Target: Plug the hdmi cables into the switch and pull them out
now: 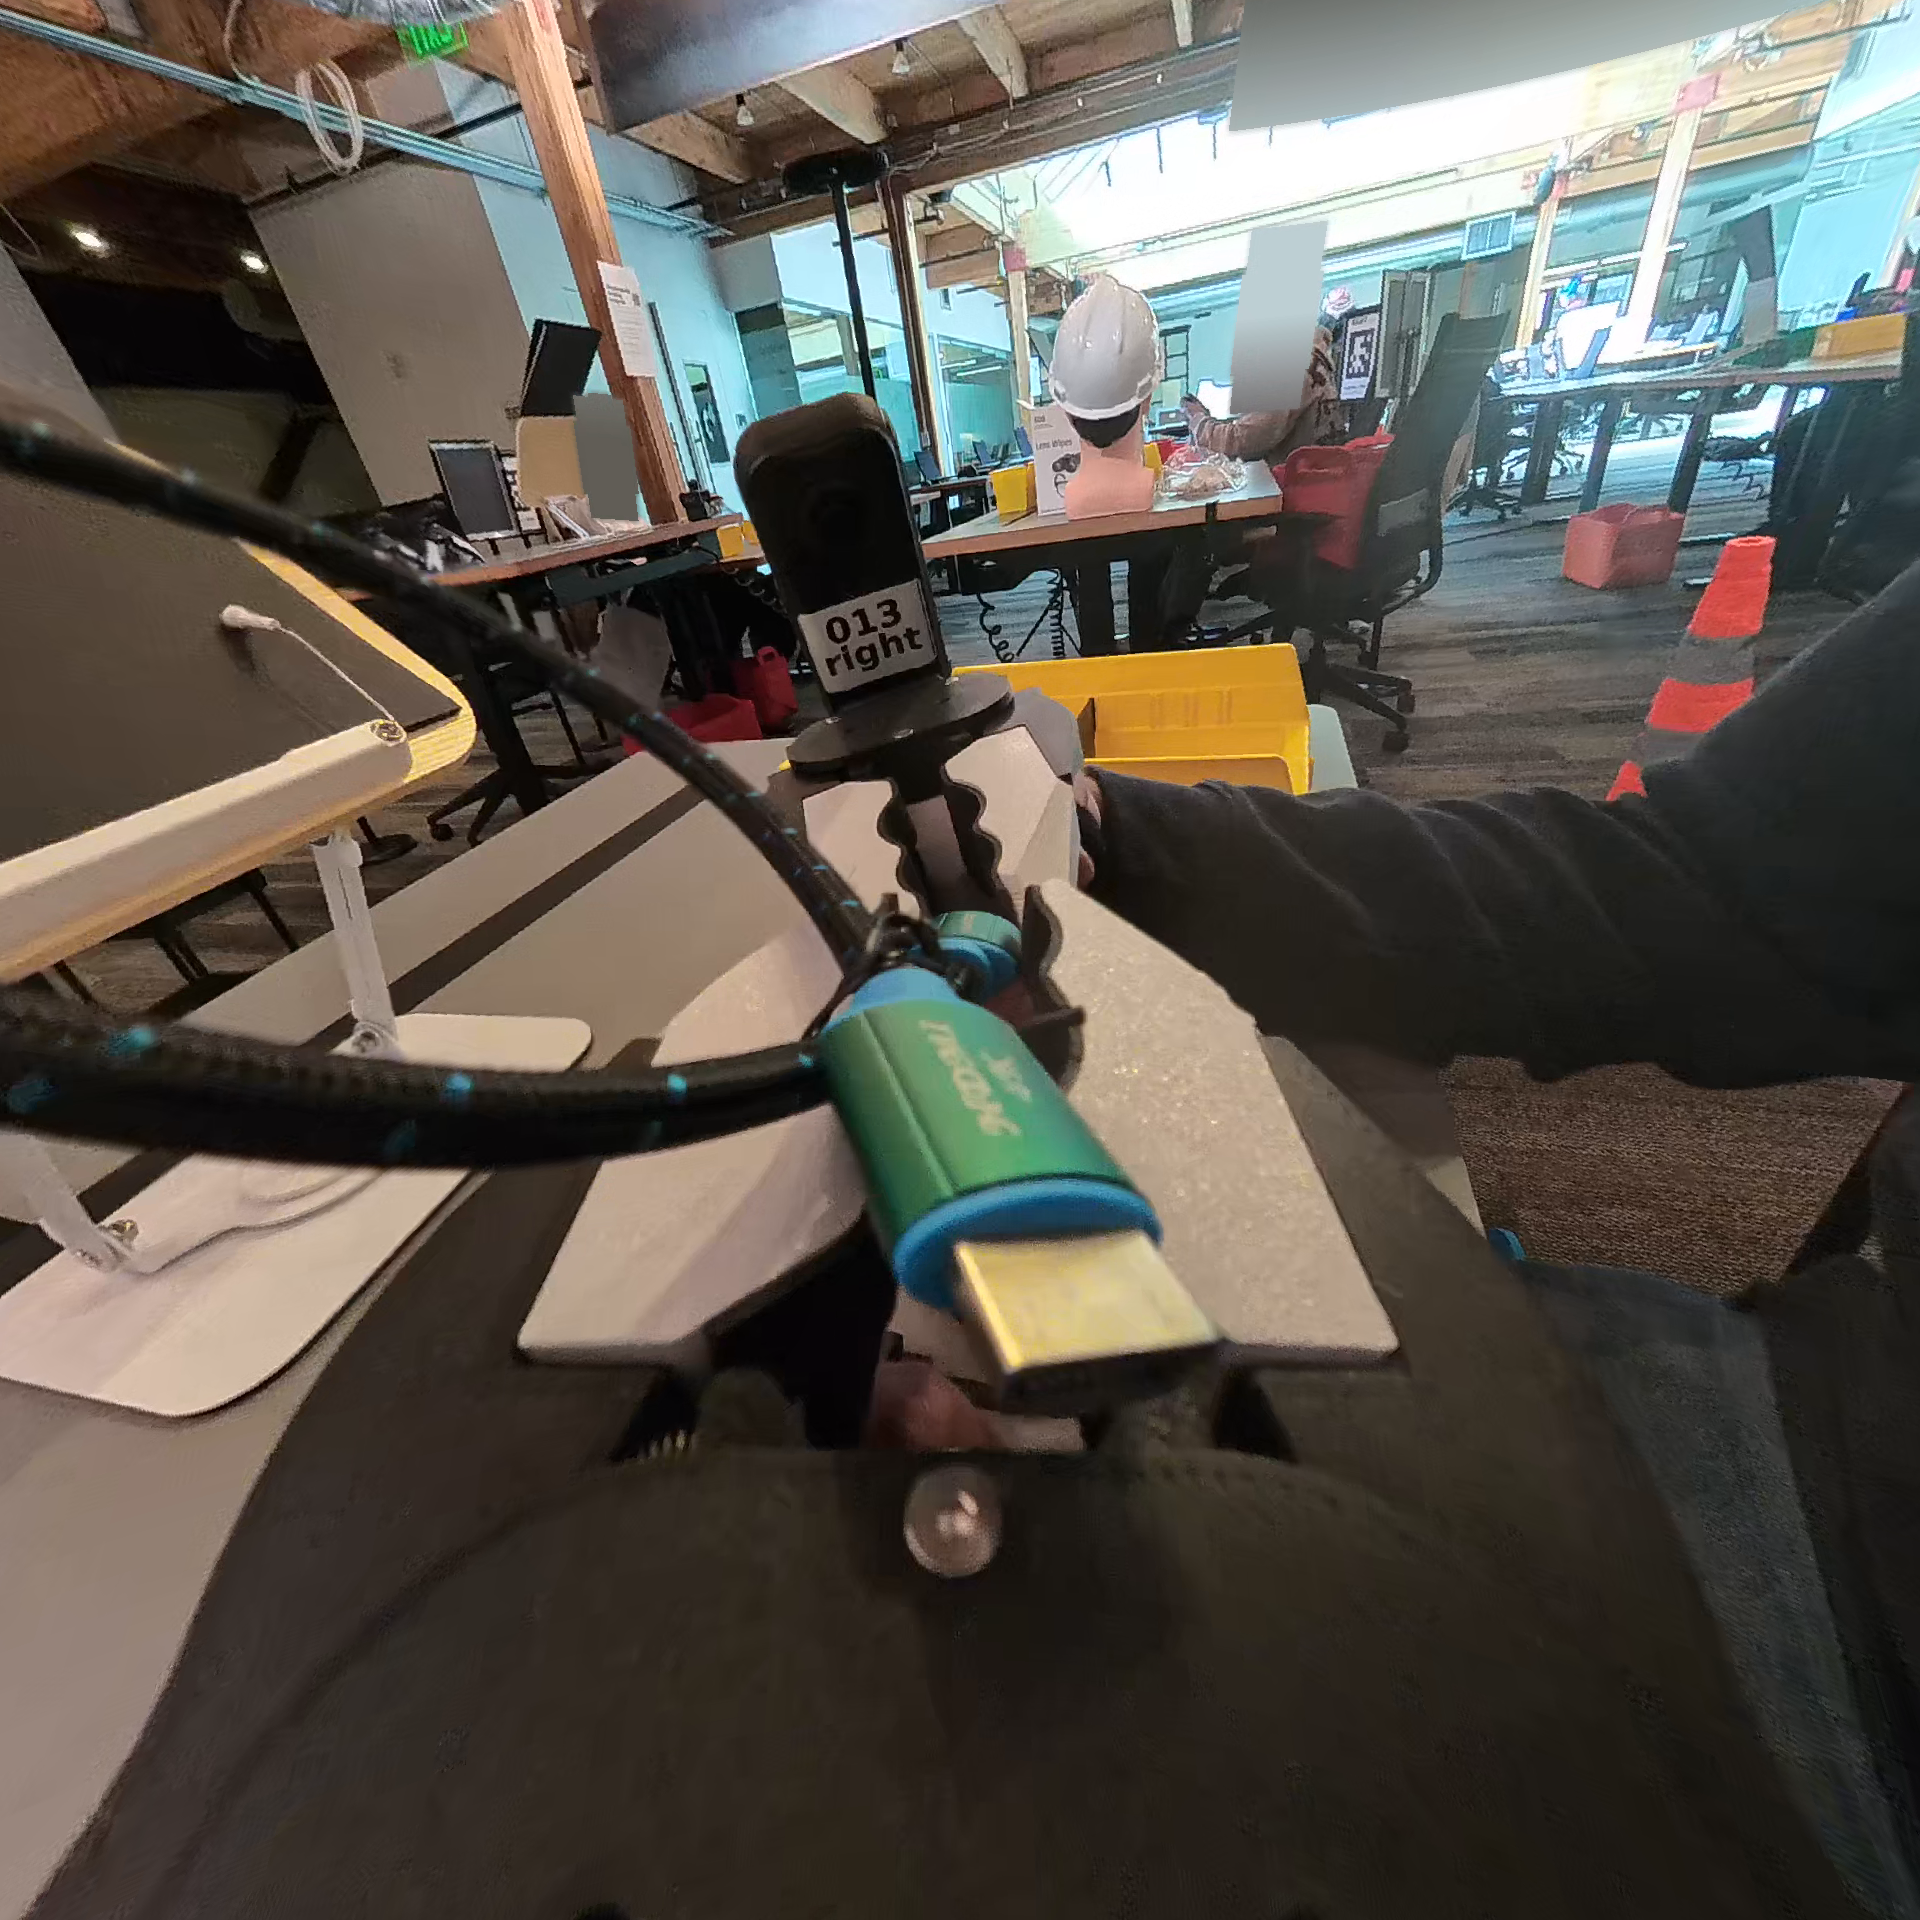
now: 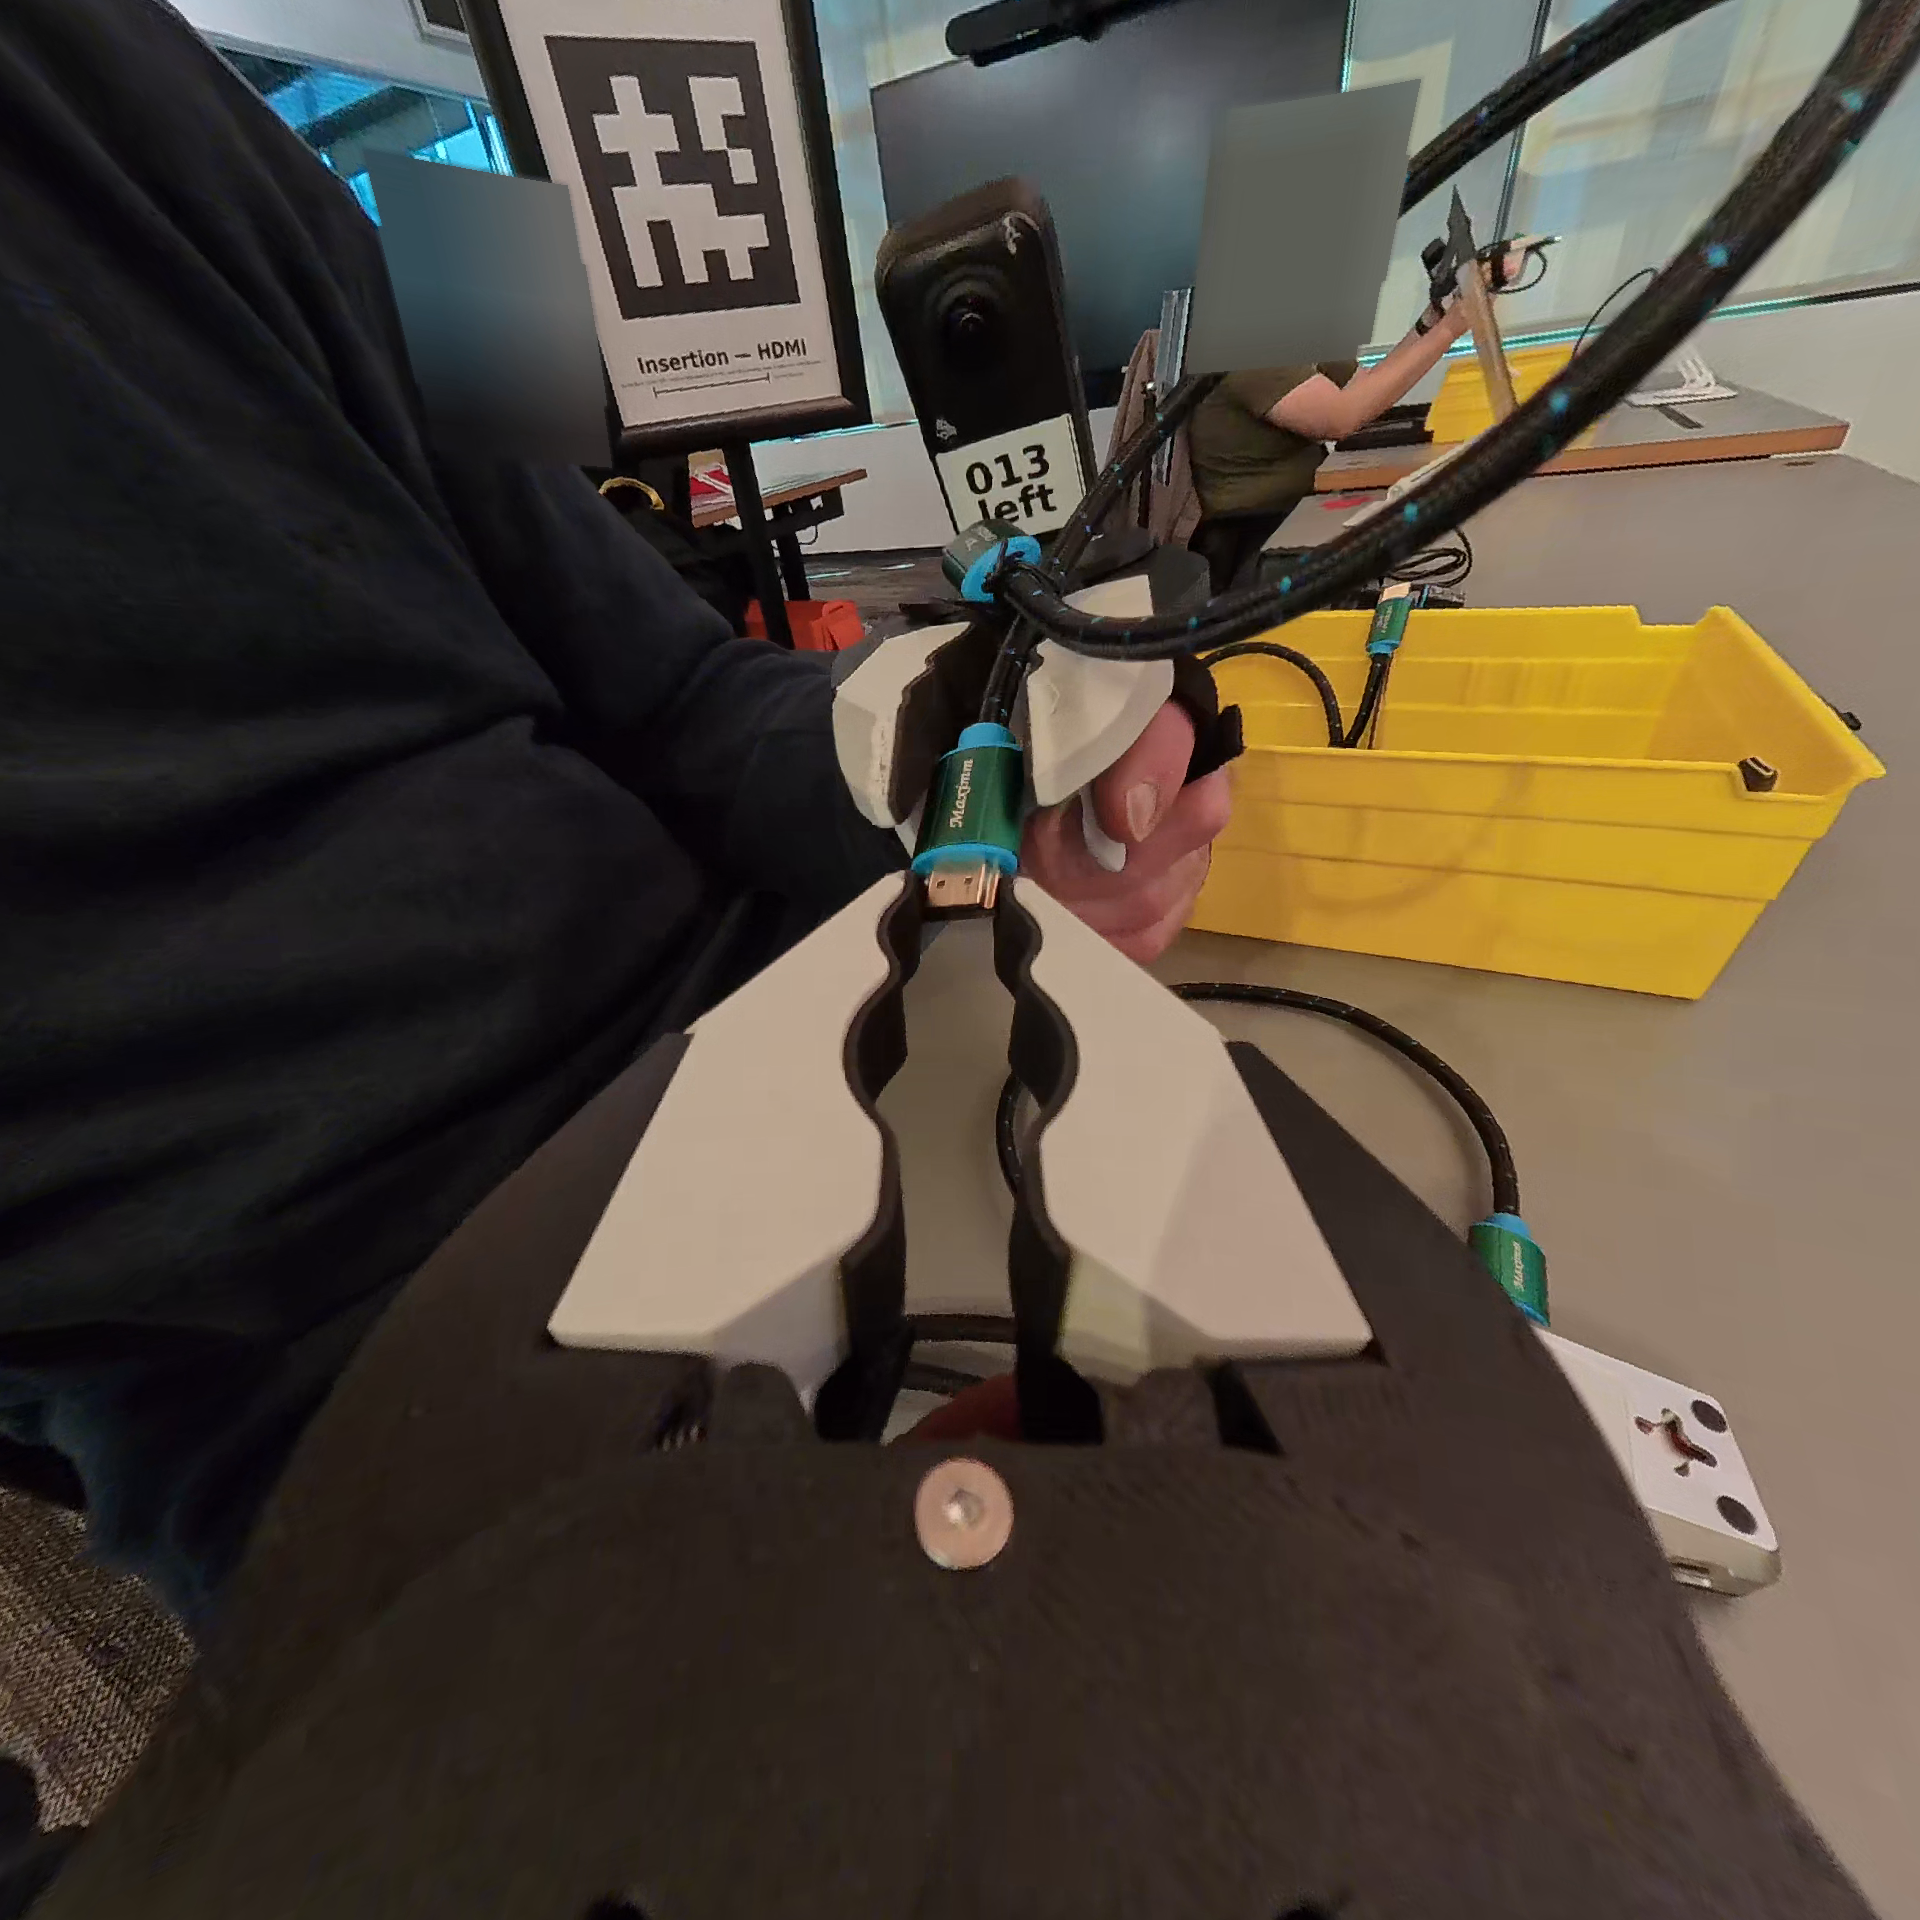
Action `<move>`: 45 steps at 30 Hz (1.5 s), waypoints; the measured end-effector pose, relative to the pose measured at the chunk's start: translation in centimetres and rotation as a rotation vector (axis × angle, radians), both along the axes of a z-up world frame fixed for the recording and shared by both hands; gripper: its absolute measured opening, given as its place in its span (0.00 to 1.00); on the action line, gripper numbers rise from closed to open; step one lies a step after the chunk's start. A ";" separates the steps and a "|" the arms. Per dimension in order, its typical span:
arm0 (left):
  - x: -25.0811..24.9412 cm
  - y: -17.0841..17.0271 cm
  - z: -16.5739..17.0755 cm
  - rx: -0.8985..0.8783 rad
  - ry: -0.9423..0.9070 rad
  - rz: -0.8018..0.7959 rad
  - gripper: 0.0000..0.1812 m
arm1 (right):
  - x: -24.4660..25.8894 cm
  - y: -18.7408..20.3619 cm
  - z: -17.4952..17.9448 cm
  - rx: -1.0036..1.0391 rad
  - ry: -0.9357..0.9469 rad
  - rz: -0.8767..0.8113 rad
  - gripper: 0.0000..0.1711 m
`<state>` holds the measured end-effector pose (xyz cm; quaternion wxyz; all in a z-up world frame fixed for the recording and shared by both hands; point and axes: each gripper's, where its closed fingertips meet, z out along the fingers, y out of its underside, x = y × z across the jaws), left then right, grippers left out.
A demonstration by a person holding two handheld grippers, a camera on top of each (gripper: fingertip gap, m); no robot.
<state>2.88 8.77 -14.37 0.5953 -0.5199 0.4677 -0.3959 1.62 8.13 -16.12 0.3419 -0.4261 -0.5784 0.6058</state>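
- Jaws of the left gripper [image 2: 966, 821] are clenched on a green hdmi plug [image 2: 961, 800]. Its white fingers sit on either side of the plug body, and the gold tip points away from that gripper.
- Jaws of the right gripper [image 2: 958, 914] stand a narrow gap apart. The plug's gold tip sits right at that gap, between the two fingertips. I cannot tell whether they are pressing on it or only meeting it.
- The two grippers face each other tip to tip, above the grey table [image 2: 1558, 1091].
- A second plug [image 1: 987, 1132] lies on top of the left gripper with its metal end turned back toward that gripper's camera. It is not between the fingers.
- The black braided cable [image 1: 416, 1101] with blue flecks loops up and away from both plugs.
- The yellow bin [image 2: 1507, 894] stands on the table just beyond the left gripper. In it a third cable rises with its green plug [image 2: 1387, 623] pointing up, above the far wall. A small dark piece [image 2: 1756, 774] sits at the right rim.
- The switch [image 2: 1683, 1455], a white and silver box, lies flat on the table beside the right gripper's body. It is well apart from the held plug.
- A fourth green plug [image 2: 1512, 1262] on a curved cable reaches toward the switch. The gripper body hides where they meet.
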 end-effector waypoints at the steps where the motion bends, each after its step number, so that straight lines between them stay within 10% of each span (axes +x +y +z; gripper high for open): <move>1: 0.0 -0.1 -0.1 -0.001 0.006 -0.002 0.13 | 0.0 0.0 -0.1 0.002 -0.004 0.002 0.06; 23: -0.1 -0.6 -1.7 0.126 0.166 0.017 0.11 | 0.3 -0.7 -0.7 -0.041 -0.039 0.057 0.07; 45: -3.5 3.9 -1.4 -0.095 -0.081 0.197 0.11 | -0.1 7.6 -4.5 0.201 -0.239 -0.441 0.25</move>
